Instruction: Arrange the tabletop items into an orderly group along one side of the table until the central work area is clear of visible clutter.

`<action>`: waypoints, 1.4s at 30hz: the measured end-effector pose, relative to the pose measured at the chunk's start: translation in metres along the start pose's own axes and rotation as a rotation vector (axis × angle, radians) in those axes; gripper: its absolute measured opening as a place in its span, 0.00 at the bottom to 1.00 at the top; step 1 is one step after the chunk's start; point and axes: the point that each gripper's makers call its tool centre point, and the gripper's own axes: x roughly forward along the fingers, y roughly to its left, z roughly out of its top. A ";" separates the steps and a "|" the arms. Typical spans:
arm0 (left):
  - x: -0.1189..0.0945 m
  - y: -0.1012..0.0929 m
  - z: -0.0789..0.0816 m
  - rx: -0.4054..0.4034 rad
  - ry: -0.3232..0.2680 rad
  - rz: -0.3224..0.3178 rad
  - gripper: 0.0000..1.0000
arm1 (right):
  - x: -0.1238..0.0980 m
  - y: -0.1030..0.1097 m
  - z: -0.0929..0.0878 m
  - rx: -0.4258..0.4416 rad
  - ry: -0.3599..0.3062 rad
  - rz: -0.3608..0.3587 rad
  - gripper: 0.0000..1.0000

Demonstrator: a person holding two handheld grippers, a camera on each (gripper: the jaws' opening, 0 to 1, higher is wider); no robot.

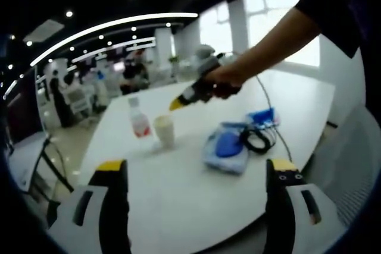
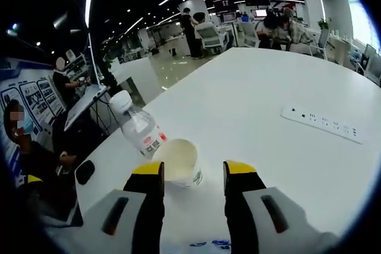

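On the white desk (image 2: 268,87), the clear plastic bottle with a red label (image 2: 140,126) stands just left of the white paper cup (image 2: 178,162); the right hand-held gripper (image 2: 192,176), jaws apart, should straddle the cup squarely, closing gently; the left hand-held gripper (image 1: 196,173) waits open.

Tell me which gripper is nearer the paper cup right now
Right. The right gripper hangs open just short of the paper cup, which sits ahead of its jaws beside the bottle. The left gripper is well back over the table's near edge.
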 end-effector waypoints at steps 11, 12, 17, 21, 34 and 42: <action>0.000 -0.005 -0.001 -0.008 0.004 -0.023 0.96 | -0.050 -0.010 -0.022 -0.041 -0.019 -0.043 0.55; 0.000 -0.006 -0.001 -0.007 0.005 -0.027 0.97 | -0.056 -0.009 -0.024 -0.055 -0.026 -0.042 0.56; -0.001 -0.010 -0.001 0.000 0.003 -0.043 0.98 | -0.082 -0.011 -0.035 -0.076 -0.040 -0.058 0.59; -0.001 -0.013 -0.001 -0.004 0.005 -0.058 0.98 | -0.101 -0.011 -0.045 -0.095 -0.050 -0.070 0.62; -0.002 -0.021 -0.003 0.002 0.016 -0.098 0.99 | -0.162 -0.014 -0.078 -0.125 -0.102 -0.139 0.70; -0.002 -0.027 -0.005 0.005 0.031 -0.133 0.99 | -0.197 -0.015 -0.104 -0.081 -0.128 -0.184 0.78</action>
